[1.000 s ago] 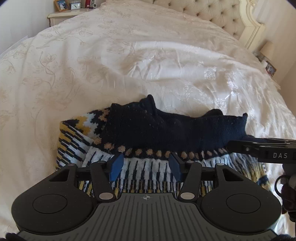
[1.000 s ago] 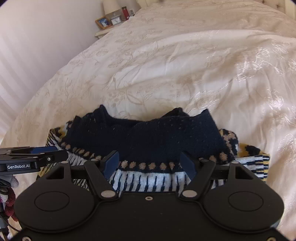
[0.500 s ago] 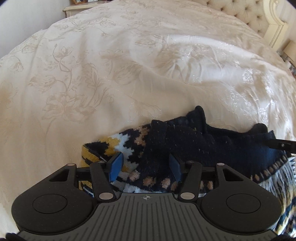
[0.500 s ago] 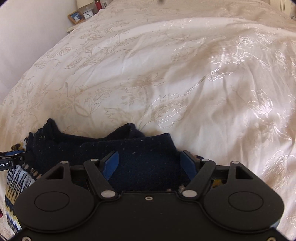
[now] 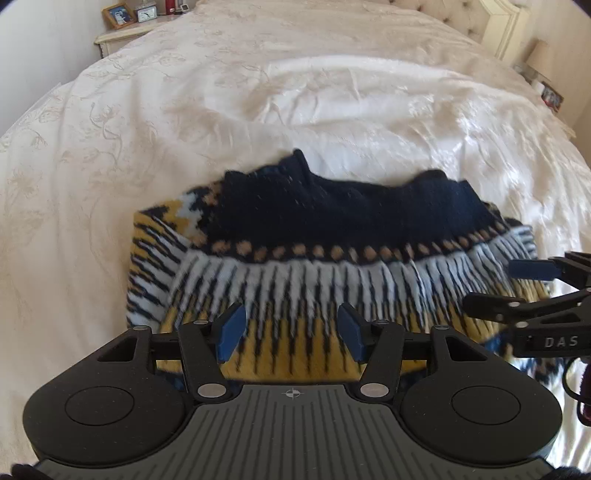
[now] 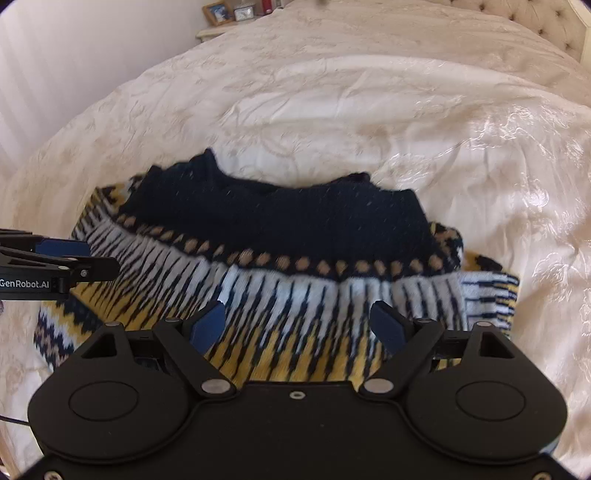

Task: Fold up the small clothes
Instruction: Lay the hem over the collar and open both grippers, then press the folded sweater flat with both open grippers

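A small knitted sweater (image 5: pixel 332 236) lies folded on the bed, navy at its far part, with white, black and yellow pattern nearer me; it also fills the middle of the right wrist view (image 6: pixel 280 236). My left gripper (image 5: pixel 291 332) hovers open over the yellow band at the sweater's near edge, nothing between its blue pads. My right gripper (image 6: pixel 297 325) is open too, above the same near edge. Each gripper shows at the edge of the other's view, the right gripper (image 5: pixel 532 269) at the sweater's right side and the left gripper (image 6: pixel 62 247) at its left side.
A cream embroidered bedspread (image 5: pixel 295 92) covers the whole bed around the sweater. A tufted headboard (image 5: pixel 461 14) stands at the far right. A bedside table (image 5: pixel 122 33) with a framed photo and a clock is at the far left.
Both grippers have drawn back toward me and risen from the sweater's far navy part. More of the patterned near part shows now. The jaws stay open throughout.
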A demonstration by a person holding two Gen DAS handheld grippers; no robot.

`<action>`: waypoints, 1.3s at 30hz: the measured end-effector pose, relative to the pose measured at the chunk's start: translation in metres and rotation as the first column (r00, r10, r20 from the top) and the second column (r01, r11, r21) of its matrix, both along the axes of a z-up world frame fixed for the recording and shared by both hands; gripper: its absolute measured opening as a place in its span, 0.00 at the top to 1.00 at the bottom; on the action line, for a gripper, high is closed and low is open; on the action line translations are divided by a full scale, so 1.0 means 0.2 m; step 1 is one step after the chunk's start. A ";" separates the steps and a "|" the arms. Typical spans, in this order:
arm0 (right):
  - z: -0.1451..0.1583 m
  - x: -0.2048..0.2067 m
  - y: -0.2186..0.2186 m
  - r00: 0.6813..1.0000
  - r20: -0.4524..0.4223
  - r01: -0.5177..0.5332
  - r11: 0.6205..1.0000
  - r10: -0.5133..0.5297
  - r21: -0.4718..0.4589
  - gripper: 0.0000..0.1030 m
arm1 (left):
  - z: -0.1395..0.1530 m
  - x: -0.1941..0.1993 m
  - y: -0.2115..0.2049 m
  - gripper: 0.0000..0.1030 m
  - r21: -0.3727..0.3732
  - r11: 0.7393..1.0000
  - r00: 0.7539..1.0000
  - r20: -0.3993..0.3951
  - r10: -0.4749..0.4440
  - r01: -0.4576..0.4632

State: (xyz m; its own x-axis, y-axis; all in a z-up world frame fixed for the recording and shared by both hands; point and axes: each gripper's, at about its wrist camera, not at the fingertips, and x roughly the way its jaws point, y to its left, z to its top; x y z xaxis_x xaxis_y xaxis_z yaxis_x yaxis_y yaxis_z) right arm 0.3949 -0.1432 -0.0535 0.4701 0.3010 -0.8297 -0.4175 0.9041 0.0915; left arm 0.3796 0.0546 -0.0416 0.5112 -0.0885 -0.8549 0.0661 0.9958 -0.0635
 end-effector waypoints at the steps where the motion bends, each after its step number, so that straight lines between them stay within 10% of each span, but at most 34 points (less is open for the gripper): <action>1: -0.01 -0.03 0.01 1.000 -0.006 -0.011 1.000 0.011 -0.012 0.15 | -0.02 -0.03 -0.02 0.48 0.002 1.000 1.000 -0.013 -0.011 0.012; 9: -0.16 -0.18 -0.10 0.997 -0.066 0.028 0.988 -0.039 -0.154 0.09 | -0.17 -0.19 -0.04 0.40 0.115 0.992 0.995 -0.086 -0.048 0.058; 39: -0.25 -0.20 -0.18 0.995 -0.055 0.082 0.992 -0.088 -0.097 0.00 | -0.28 -0.09 -0.13 0.00 0.206 0.978 0.987 -0.152 0.051 -0.019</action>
